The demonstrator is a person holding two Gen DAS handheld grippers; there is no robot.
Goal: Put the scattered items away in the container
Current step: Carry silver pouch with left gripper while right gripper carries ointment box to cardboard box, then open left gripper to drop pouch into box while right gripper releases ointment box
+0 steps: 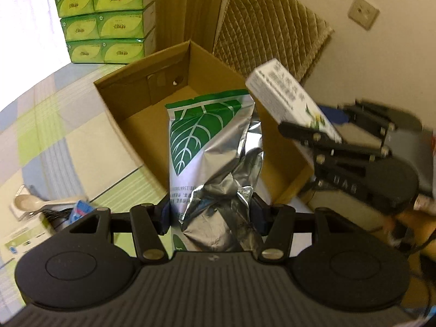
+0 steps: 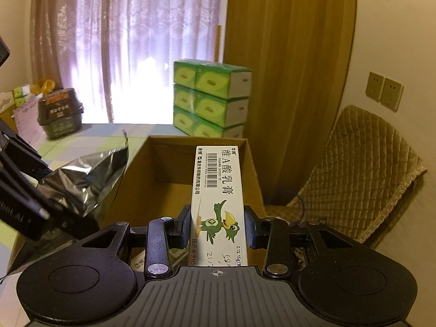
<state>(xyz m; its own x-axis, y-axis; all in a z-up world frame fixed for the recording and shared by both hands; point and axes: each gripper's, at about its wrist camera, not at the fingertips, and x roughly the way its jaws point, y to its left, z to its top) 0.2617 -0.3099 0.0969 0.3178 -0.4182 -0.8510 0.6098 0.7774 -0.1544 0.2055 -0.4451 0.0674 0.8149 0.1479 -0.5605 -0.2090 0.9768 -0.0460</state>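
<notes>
An open cardboard box (image 1: 117, 103) (image 2: 130, 179) stands on the checked tablecloth, its floor bare where visible. My left gripper (image 1: 209, 215) is shut on a silver foil pouch (image 1: 209, 147) with a green leaf print, held upright over the box's near wall. The same pouch (image 2: 87, 179) shows at the left of the right wrist view. My right gripper (image 2: 218, 229) is shut on a long white ointment carton (image 2: 218, 190) with a green bird drawing, its far end over the box. In the left wrist view that carton (image 1: 286, 98) and right gripper (image 1: 313, 136) hang above the box's right wall.
Stacked green tissue packs (image 1: 103, 19) (image 2: 209, 100) stand behind the box. A quilted chair (image 1: 267, 27) (image 2: 362, 179) is at the right. A white spoon (image 1: 30, 204), a blue packet (image 1: 81, 208) and a carton (image 1: 24, 234) lie at the left. A dark basket (image 2: 60, 117) sits far left.
</notes>
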